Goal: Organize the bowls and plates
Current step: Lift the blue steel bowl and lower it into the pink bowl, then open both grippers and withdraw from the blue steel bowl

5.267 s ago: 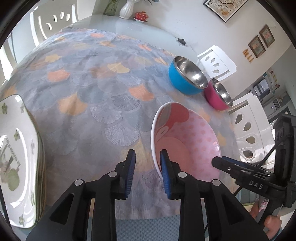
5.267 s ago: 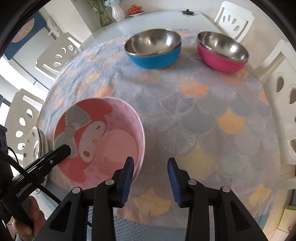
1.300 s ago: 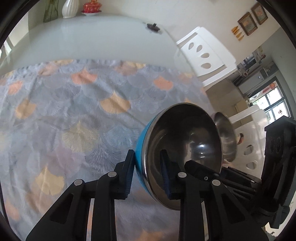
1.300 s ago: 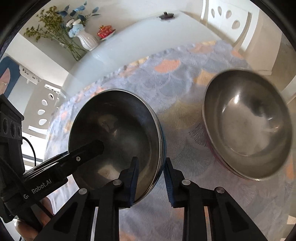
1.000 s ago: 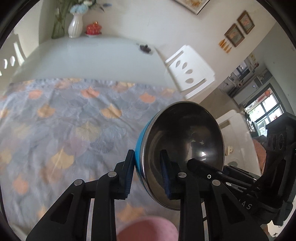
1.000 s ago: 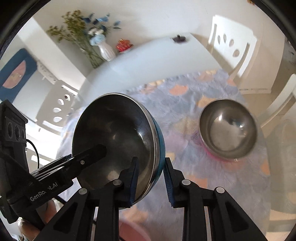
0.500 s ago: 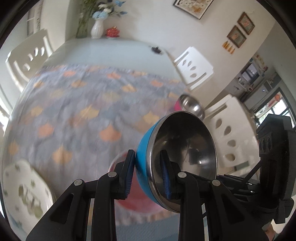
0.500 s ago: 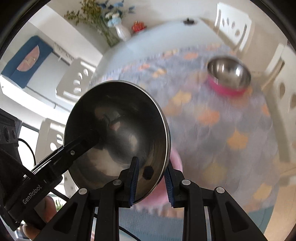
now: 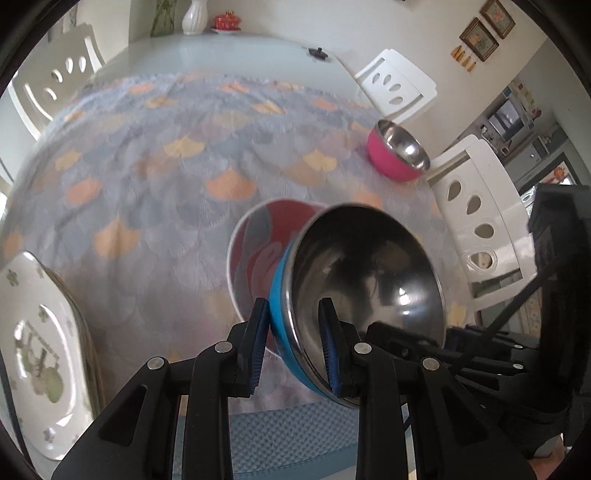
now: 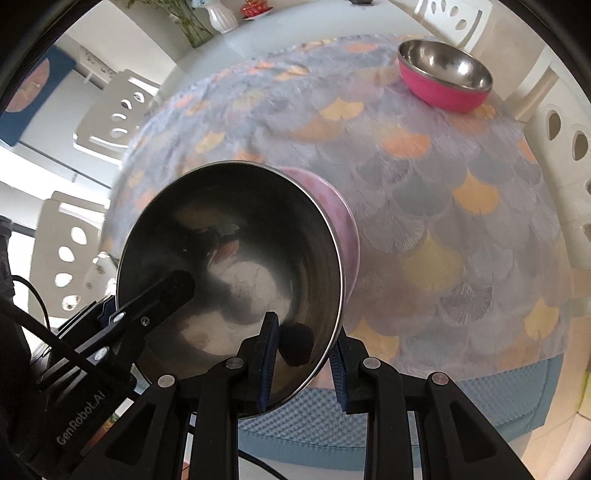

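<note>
The blue bowl (image 9: 354, 295) is clamped at opposite rims by the left gripper (image 9: 293, 343) and right gripper (image 10: 301, 358); it is held tilted just beyond the fingers, above the pink bowl (image 9: 258, 236), presumably for nesting.

Scale-patterned tablecloth (image 9: 155, 192), white chairs (image 9: 397, 86), white vase (image 9: 194, 16), framed pictures (image 9: 480, 33) on wall

Pink bowl (image 10: 343, 229) — mostly hidden

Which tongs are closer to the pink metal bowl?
Right, I think. Both tongs grip the blue bowl; the pink metal bowl sits far off on the right side.
</note>
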Demonstrator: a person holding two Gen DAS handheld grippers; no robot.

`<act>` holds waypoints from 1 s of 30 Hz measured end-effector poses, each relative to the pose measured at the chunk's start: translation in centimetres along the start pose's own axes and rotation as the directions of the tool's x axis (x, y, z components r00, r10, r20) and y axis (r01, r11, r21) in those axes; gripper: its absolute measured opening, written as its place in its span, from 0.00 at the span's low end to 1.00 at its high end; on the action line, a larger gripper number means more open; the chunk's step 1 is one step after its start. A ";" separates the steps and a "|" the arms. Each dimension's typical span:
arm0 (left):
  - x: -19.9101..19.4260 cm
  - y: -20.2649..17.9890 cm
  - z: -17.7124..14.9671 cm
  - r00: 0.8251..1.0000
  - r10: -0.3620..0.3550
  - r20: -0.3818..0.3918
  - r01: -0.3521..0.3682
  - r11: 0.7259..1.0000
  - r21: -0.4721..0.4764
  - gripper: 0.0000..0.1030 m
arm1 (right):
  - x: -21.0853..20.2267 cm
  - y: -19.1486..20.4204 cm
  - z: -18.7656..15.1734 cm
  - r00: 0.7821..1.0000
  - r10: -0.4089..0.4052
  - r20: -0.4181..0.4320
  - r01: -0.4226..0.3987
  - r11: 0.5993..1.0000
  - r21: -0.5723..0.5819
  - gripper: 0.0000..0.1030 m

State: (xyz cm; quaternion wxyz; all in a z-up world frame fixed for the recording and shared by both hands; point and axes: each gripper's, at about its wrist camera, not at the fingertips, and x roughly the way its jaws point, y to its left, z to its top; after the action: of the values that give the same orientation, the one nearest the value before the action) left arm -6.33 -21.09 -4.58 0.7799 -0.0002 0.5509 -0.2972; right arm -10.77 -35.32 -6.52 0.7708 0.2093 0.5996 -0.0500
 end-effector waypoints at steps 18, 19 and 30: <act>0.8 1.5 1.1 0.997 -0.055 -0.045 0.057 0.998 0.031 0.25 | -0.2 0.4 -0.2 0.995 -0.094 0.015 0.093 0.992 0.083 0.25; 0.8 1.7 1.2 0.997 -0.058 -0.044 0.060 0.998 0.031 0.25 | -0.2 0.5 -0.2 0.995 -0.095 0.014 0.093 0.992 0.084 0.25; 0.2 2.0 1.5 0.997 -0.070 -0.026 0.071 0.996 0.044 0.25 | -1.7 0.3 0.1 0.994 -0.098 0.044 0.093 0.989 0.113 0.29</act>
State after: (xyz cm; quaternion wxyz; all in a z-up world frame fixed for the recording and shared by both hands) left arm -4.12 -19.99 -4.79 0.7617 0.0014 0.5535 -0.3369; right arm -11.04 -35.34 -4.85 0.7692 0.2217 0.5861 -0.1252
